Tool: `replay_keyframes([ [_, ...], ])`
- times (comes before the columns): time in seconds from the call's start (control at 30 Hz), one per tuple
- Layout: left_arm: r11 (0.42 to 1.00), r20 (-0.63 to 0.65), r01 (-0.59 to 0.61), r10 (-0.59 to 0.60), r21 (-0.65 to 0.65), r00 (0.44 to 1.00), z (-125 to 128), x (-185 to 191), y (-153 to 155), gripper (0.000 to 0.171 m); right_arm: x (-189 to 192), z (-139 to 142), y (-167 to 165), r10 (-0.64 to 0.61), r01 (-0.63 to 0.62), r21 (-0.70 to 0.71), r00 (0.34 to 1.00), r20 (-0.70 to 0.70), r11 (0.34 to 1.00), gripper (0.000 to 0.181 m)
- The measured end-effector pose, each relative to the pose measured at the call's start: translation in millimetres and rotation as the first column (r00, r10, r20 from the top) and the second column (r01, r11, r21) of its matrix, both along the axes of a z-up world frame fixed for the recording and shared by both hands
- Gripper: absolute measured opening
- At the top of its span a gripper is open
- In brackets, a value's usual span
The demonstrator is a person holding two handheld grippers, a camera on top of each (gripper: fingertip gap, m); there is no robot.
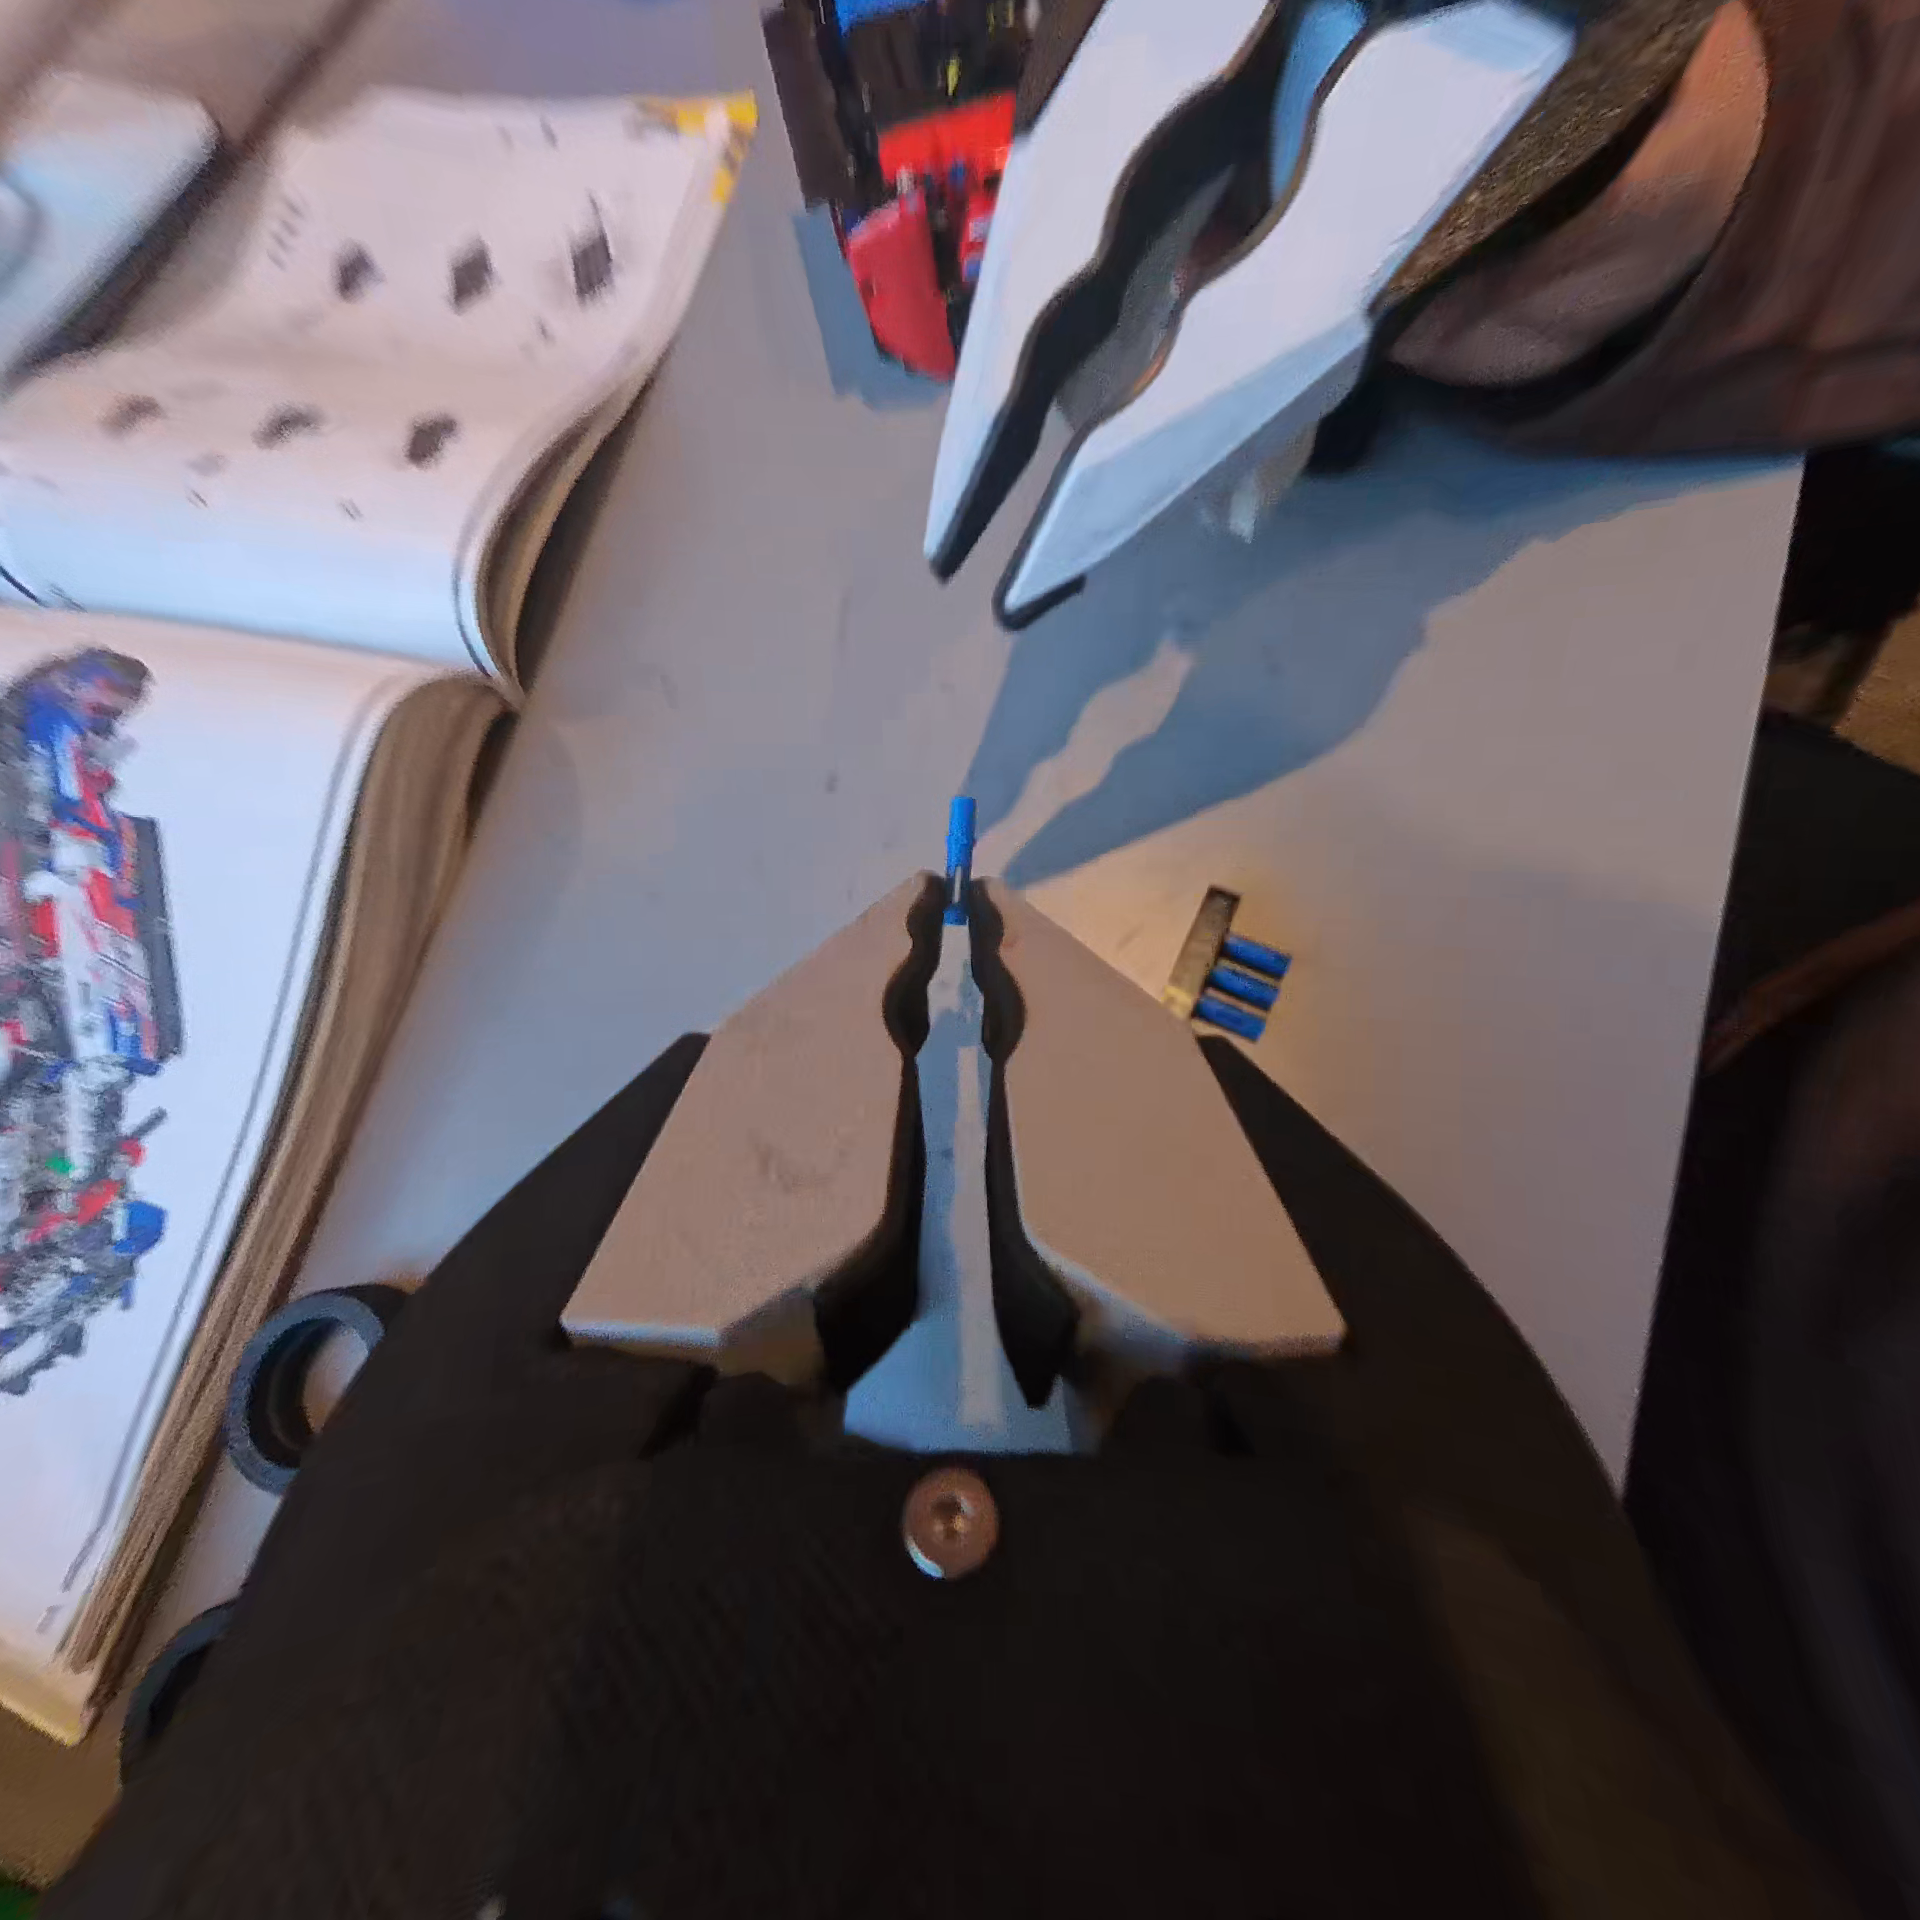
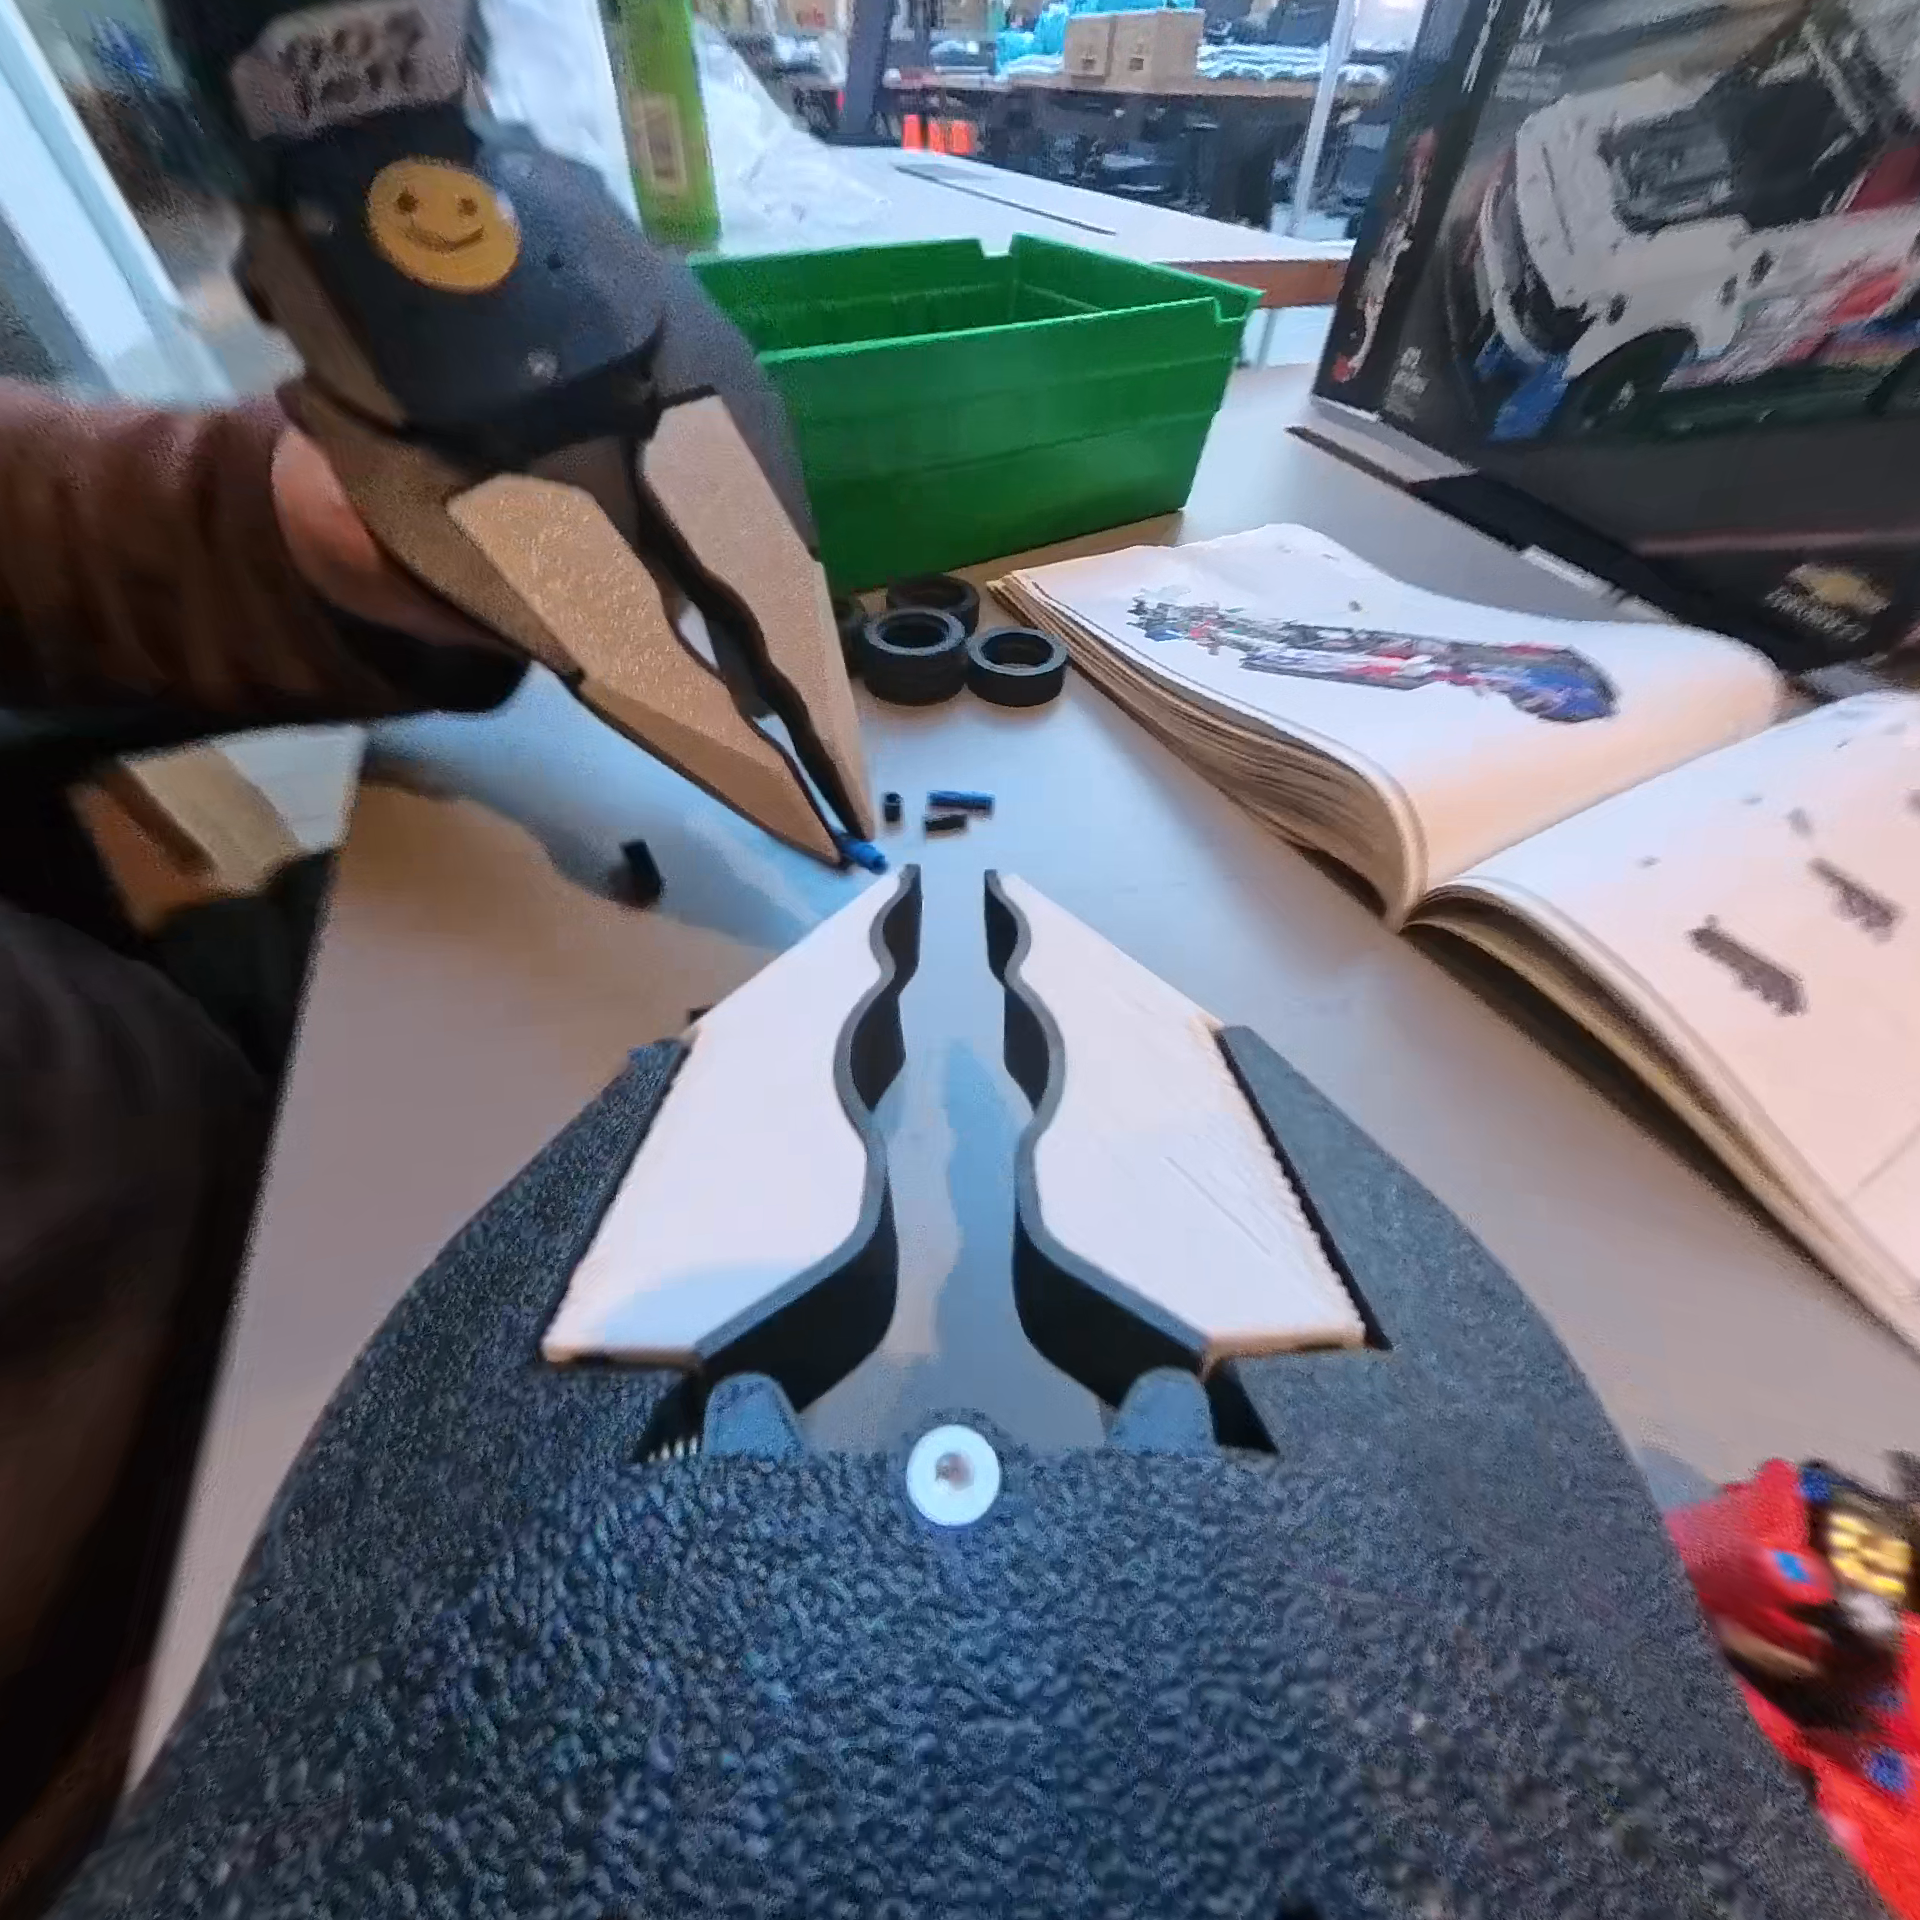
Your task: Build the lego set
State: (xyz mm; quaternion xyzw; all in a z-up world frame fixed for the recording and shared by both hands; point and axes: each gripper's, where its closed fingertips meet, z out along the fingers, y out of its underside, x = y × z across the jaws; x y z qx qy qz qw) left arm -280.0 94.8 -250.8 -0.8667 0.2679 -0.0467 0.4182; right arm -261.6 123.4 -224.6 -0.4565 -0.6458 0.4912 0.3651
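My left gripper (image 1: 956,899) is shut on a small blue pin (image 1: 958,857) that sticks out past its tips, above the white table. It also shows in the right wrist view (image 2: 854,844), with the blue pin (image 2: 864,856) at its tips. My right gripper (image 2: 951,883) is open and empty, just in front of the left one's tips; in the left wrist view (image 1: 987,582) it hangs above the table at the top. A grey beam with three blue pins (image 1: 1226,971) lies on the table to the right of my left gripper.
An open instruction book (image 2: 1455,748) lies on the table (image 2: 1195,935). Black tyres (image 2: 935,644) and small loose pins (image 2: 951,805) lie before a green bin (image 2: 987,416). The set's box (image 2: 1662,260) stands behind. A red partly built model (image 2: 1808,1621) sits at right.
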Motion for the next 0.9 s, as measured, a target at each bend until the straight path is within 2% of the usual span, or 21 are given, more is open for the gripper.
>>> replay_keyframes([
  [0.1, 0.995, -0.043, 0.012, -0.008, 0.094, 0.999, 12.4, 10.3, 0.5, 0.001, 2.2, 6.0, -9.8, 0.047, -0.045, -0.167, 0.999, 0.013, 0.985, 0.016],
  [0.17, 0.993, -0.062, 0.025, -0.018, 0.117, 0.998, 14.6, 16.8, -0.6, 0.002, 3.5, 7.5, -15.7, 0.074, -0.07, -0.2, 0.997, 0.012, 0.977, 0.017],
  [0.33, 0.986, -0.077, 0.014, -0.002, 0.163, 0.997, 19.1, 19.9, -0.7, 0.001, 7.6, 6.3, -33.2, 0.167, -0.16, -0.199, 0.986, 0.018, 0.967, 0.017],
  [0.5, 0.973, -0.083, 0.029, -0.01, 0.229, 0.997, 29.6, 23.0, -2.4, 0.001, 7.5, 7.5, -31.2, 0.162, -0.155, -0.211, 0.987, 0.013, 0.965, 0.015],
  [0.8, 0.966, -0.091, 0.061, -0.039, 0.252, 0.995, 31.3, 28.4, -3.1, 0.001, 8.3, 6.6, -35.4, 0.19, -0.182, -0.21, 0.982, 0.018, 0.961, 0.016],
  [0.9, 0.96, -0.095, 0.097, -0.074, 0.263, 0.993, 33.4, 32.2, -6.9, 0.001, 10.5, 7.4, -37.6, 0.205, -0.199, -0.201, 0.979, 0.011, 0.959, 0.007],
])
